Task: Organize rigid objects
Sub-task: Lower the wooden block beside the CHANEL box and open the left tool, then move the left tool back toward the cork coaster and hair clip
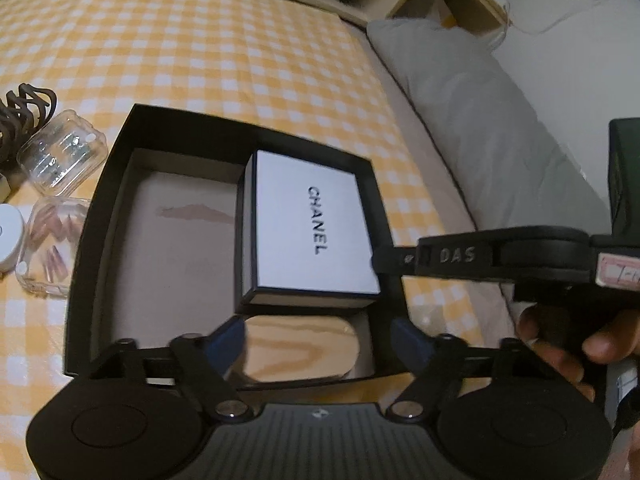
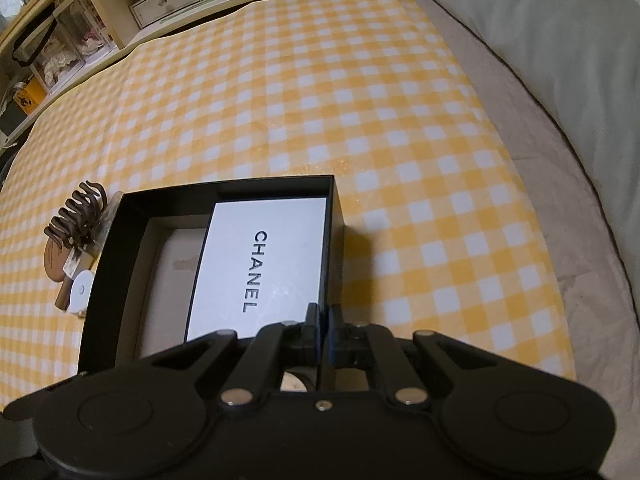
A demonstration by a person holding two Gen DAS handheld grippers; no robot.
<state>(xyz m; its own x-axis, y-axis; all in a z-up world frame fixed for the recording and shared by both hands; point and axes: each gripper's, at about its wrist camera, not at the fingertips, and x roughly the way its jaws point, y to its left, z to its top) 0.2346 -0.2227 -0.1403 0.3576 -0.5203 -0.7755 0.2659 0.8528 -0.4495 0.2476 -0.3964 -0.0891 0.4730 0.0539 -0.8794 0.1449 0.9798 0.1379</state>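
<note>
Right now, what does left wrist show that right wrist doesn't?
Left wrist only: two clear plastic cases left of the tray, the wooden oval piece lying in the tray between the open left gripper's fingers, and the right gripper seen from the side, with a hand on its handle.

Right wrist only: the right gripper shut on the tray's right wall, a brown disc under the clip, and shelves beyond the cloth.

Both: the black tray, the Chanel box inside it, the brown hair clip, the yellow checked cloth.
</note>
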